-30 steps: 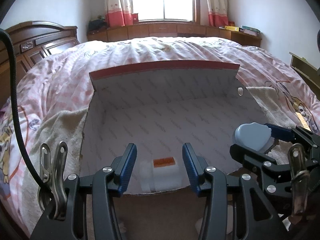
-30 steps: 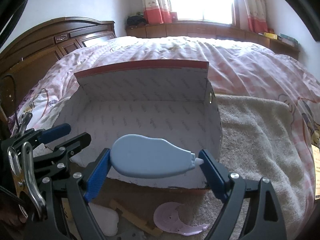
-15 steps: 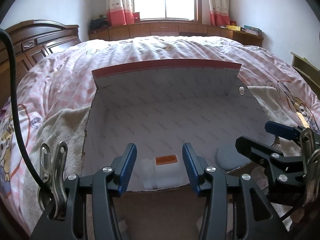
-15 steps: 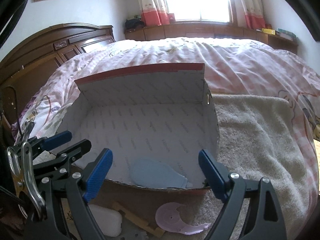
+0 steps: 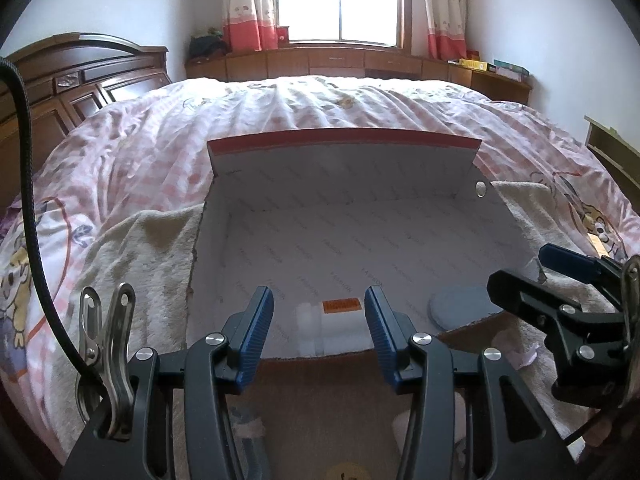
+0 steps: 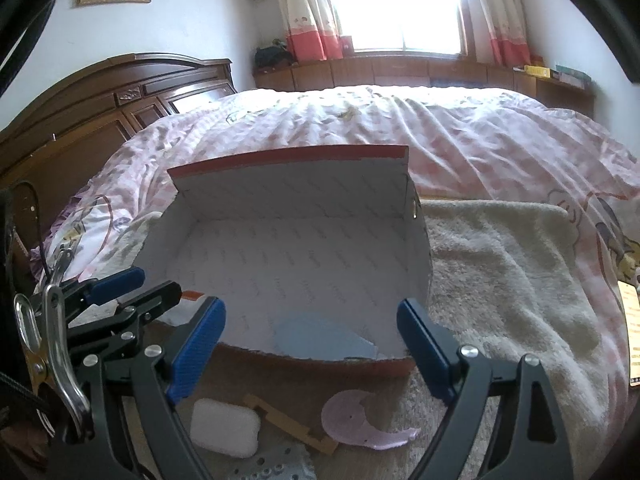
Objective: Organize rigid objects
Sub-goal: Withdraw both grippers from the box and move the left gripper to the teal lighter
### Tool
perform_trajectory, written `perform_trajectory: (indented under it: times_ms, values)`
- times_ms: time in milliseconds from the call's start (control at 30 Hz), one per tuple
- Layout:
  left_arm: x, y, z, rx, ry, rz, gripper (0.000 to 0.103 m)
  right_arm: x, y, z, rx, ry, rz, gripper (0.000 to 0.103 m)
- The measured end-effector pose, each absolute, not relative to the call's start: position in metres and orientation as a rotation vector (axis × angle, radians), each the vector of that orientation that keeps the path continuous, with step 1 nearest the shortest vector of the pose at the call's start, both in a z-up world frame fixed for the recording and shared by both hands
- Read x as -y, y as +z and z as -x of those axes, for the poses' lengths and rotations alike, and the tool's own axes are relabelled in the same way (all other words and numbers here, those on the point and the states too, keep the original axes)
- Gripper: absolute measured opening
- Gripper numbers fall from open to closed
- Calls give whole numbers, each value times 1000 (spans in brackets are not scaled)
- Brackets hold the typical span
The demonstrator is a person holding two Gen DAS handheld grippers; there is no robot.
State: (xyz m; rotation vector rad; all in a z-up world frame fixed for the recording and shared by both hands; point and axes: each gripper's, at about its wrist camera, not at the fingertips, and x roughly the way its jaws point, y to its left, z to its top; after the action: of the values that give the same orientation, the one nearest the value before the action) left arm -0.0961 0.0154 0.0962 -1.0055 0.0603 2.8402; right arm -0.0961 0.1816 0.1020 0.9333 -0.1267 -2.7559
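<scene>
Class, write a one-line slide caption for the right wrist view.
Open right tool hovering over a white-lined cardboard box on the bed, a flat blue-grey plastic object lying inside.

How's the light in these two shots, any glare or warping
Left wrist view: the window is blown out white, the box evenly lit, edges bulged by the fisheye. Right wrist view: the window glares harder and washes out the curtains; corners are dark.

Pinks, whites and blues on a checked bed

The box (image 6: pixel 288 264) is white inside with faint grey lettering and a red rim; the quilt (image 5: pixel 160 152) is pink-and-white checked, the towel (image 6: pixel 500 264) cream; gripper pads (image 6: pixel 196 340) blue, the flat object (image 6: pixel 320 340) inside pale blue.
</scene>
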Motion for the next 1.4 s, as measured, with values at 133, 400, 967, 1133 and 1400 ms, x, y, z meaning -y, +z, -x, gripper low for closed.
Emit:
perform_trajectory:
  times_ms: [133, 400, 967, 1133, 1400]
  values:
    - [-13, 99, 88, -59, 2845, 1002, 49, -179, 105, 86, 119, -2755, -927, 90]
    - [-7, 103, 67, -35, 2855, 999, 49, -177, 108, 66, 123, -2749, -923, 90]
    - [4, 102, 23, -13, 2863, 1013, 49, -178, 105, 21, 144, -2745, -947, 91]
    - [8, 99, 8, -7, 2864, 1021, 49, -178, 100, 10, 149, -2741, -964, 91]
    - [15, 92, -11, 3, 2863, 1047, 49, -181, 91, -7, 152, -2728, -999, 91]
